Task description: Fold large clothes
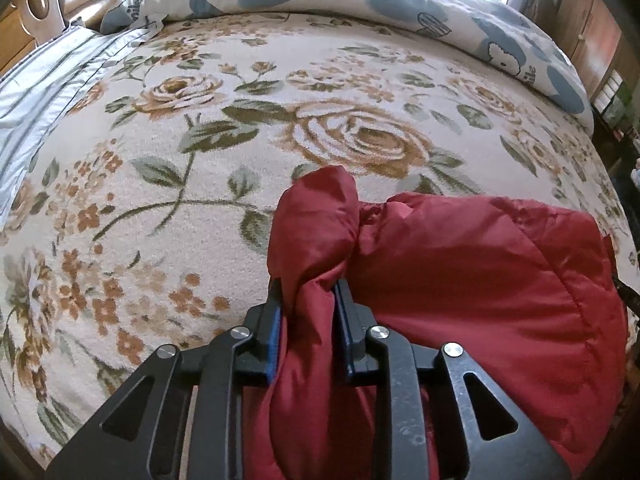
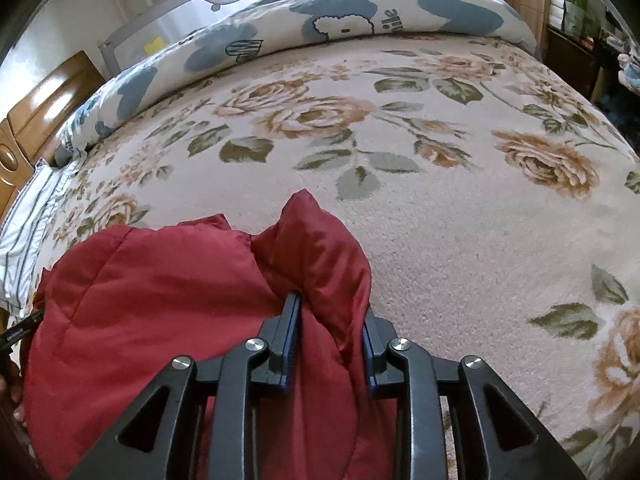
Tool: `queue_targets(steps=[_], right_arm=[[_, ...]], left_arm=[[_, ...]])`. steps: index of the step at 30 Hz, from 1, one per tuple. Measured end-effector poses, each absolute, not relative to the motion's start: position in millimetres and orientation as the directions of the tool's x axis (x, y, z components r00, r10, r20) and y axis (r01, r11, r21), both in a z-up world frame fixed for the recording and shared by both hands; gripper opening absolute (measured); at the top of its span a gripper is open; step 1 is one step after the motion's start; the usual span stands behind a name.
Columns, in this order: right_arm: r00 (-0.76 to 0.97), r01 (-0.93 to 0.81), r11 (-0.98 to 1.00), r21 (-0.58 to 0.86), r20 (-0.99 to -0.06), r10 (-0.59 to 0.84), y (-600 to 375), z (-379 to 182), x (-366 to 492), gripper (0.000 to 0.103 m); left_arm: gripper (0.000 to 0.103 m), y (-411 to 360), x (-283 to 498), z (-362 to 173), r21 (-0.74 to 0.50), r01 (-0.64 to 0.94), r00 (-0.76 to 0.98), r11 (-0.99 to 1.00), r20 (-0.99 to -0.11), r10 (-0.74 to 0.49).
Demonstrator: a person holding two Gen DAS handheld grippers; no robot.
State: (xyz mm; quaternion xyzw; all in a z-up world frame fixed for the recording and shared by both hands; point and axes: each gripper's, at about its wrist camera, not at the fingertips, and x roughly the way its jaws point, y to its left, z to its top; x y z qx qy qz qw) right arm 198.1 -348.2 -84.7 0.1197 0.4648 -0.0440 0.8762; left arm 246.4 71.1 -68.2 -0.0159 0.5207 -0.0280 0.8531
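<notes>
Slipping is the main risk: the left gripper (image 1: pixel 308 300) and right gripper (image 2: pixel 332 316) are each clamped on a bunched corner of the slick red jacket (image 1: pixel 480 280), which sags between them above the flowered bed (image 1: pixel 200 160), so a tug could free it.

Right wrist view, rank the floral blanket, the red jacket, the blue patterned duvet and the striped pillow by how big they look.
1. floral blanket, most of the frame.
2. red jacket, though it sits close to the camera, which inflates it.
3. blue patterned duvet, far away, likely bigger in reality.
4. striped pillow, only partly visible.
</notes>
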Motion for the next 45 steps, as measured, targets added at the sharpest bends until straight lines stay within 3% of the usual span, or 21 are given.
queue_targets(steps=[3,4,5,8,12,33,45], right_arm=[[0.558,0.193,0.966,0.171,-0.829,0.035,-349.6,-84.7,198.3,0.03],[0.555,0.195,0.967,0.167,-0.831,0.032,-349.3,-84.3,198.5,0.034],[0.553,0.197,0.967,0.164,-0.833,0.029,-349.5,-83.3,198.2,0.036],[0.552,0.215,0.964,0.159,-0.834,0.014,-352.2,-79.6,196.2,0.049],[0.572,0.237,0.956,0.171,-0.82,0.005,-357.7,-67.6,186.7,0.053],[0.627,0.097,0.973,0.211,-0.772,0.105,-313.1,-32.2,110.1,0.063],[0.601,-0.026,0.993,0.115,-0.792,0.107,-258.4,-36.1,62.7,0.07]], left_arm=[[0.032,71.4,245.9,-65.8,-0.044,0.028,0.459,0.999,-0.887,-0.051],[0.045,72.7,245.7,-64.9,-0.026,0.013,0.457,1.0,-0.889,-0.03],[0.051,74.3,245.1,-63.7,-0.015,0.002,0.458,1.0,-0.889,-0.014],[0.052,82.5,239.8,-55.1,-0.047,-0.007,0.471,0.999,-0.881,-0.038],[0.063,90.1,228.9,-38.0,-0.055,-0.016,0.506,0.998,-0.861,-0.039],[0.071,78.8,149.9,-6.3,-0.068,0.056,0.554,0.996,-0.828,-0.088],[0.076,44.3,101.3,0.2,-0.085,0.16,0.529,0.984,-0.834,-0.158]])
